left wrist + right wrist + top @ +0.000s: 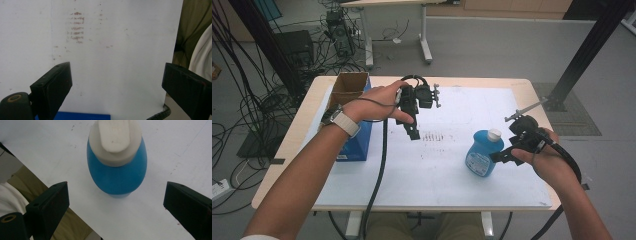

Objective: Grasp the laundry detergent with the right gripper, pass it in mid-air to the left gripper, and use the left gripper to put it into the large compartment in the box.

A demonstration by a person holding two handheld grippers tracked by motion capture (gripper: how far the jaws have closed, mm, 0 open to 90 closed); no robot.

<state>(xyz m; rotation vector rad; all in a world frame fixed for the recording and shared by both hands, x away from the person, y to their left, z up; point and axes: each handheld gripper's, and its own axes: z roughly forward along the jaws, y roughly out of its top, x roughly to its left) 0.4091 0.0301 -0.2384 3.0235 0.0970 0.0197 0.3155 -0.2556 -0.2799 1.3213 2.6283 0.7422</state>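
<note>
A squat, rounded blue plastic bottle (483, 153) with a smooth white flip cap stands upright on the white sheet covering the desk (522, 86), toward its right near side. The right gripper (116, 202) hovers just beside it, jaws spread wide, nothing between them. The left gripper (116, 82) hangs over faint reddish smudges (77, 27), jaws likewise parted and empty. An open cardboard box (348, 86) sits at far left.

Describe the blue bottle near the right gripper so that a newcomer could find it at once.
Start at the white sheet covering the table, then go to its right part. There the blue plastic bottle with a white cap stands upright, just ahead of the open right gripper. Unlike the blue cardboard box at the left edge, it is rounded and capped.
</note>
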